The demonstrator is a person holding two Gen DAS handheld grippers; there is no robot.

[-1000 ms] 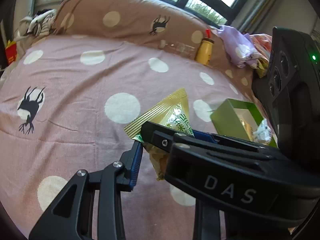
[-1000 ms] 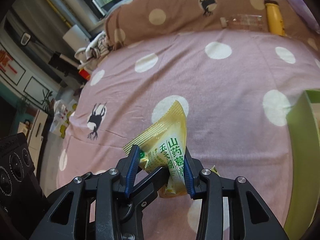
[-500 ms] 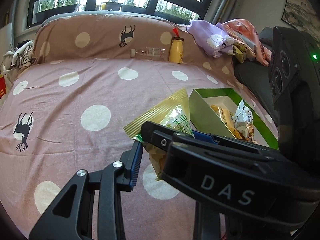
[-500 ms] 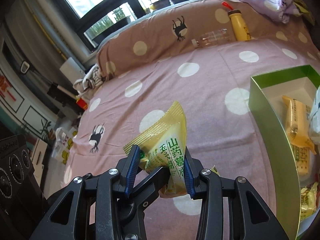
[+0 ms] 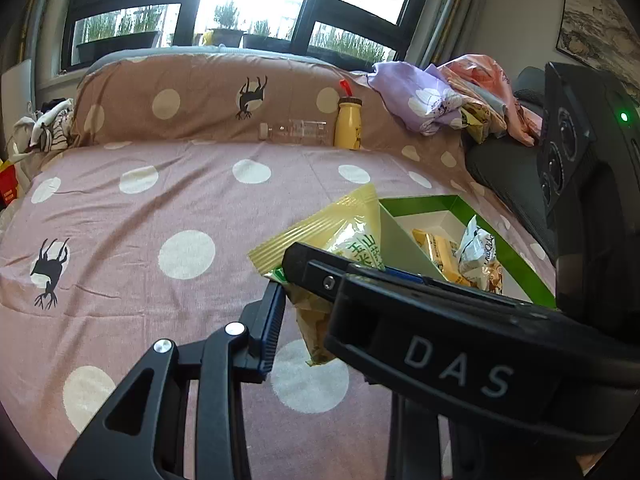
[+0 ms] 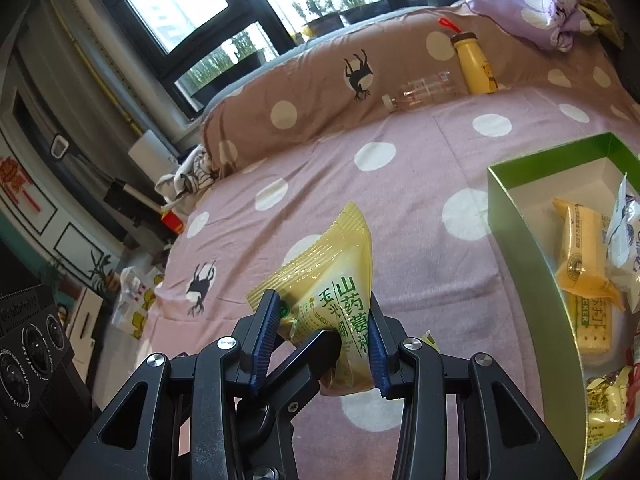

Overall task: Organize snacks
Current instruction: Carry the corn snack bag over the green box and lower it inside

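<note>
A yellow snack packet (image 6: 336,280) with green Chinese lettering is held above the pink polka-dot bed. My right gripper (image 6: 320,328) is shut on it, with both blue pads against its sides. In the left wrist view the same packet (image 5: 340,236) shows behind the right gripper's black body; only the left finger (image 5: 272,320) of my left gripper (image 5: 344,300) shows, the other is hidden. A green box (image 6: 516,240) with several snack packs inside lies to the right of the packet; it also shows in the left wrist view (image 5: 516,256).
A yellow bottle (image 6: 474,60) and a clear plastic bottle (image 6: 424,90) lie against the brown pillow at the head of the bed. A purple cloth heap (image 5: 420,100) is at the back right. The bed's left edge drops to a cluttered floor (image 6: 132,292).
Both grippers have risen and turned right with the packet. The green box has come further into view and its contents show.
</note>
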